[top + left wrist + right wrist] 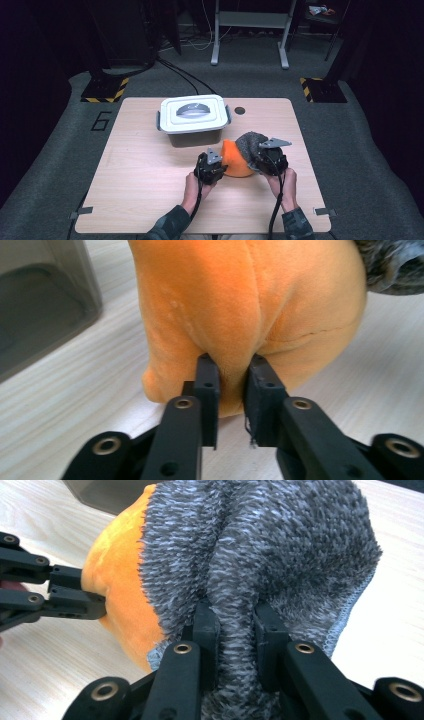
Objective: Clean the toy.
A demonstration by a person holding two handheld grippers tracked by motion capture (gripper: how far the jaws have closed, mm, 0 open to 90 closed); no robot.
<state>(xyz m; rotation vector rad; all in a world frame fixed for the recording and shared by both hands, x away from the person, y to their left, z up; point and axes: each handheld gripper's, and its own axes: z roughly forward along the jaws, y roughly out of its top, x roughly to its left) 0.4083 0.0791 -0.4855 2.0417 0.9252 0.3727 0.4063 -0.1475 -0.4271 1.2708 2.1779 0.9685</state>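
While left gripper (216,167) pinches orange plush (234,161), right gripper (264,161) clamps grey cloth (250,142); bundle lies left-right.

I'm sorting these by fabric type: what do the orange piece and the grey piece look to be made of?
The orange piece looks like short, smooth plush or fleece, with a fine velvety nap and a stitched seam. The grey piece looks like a loopy, mottled terry or chenille cloth with an overlocked edge.
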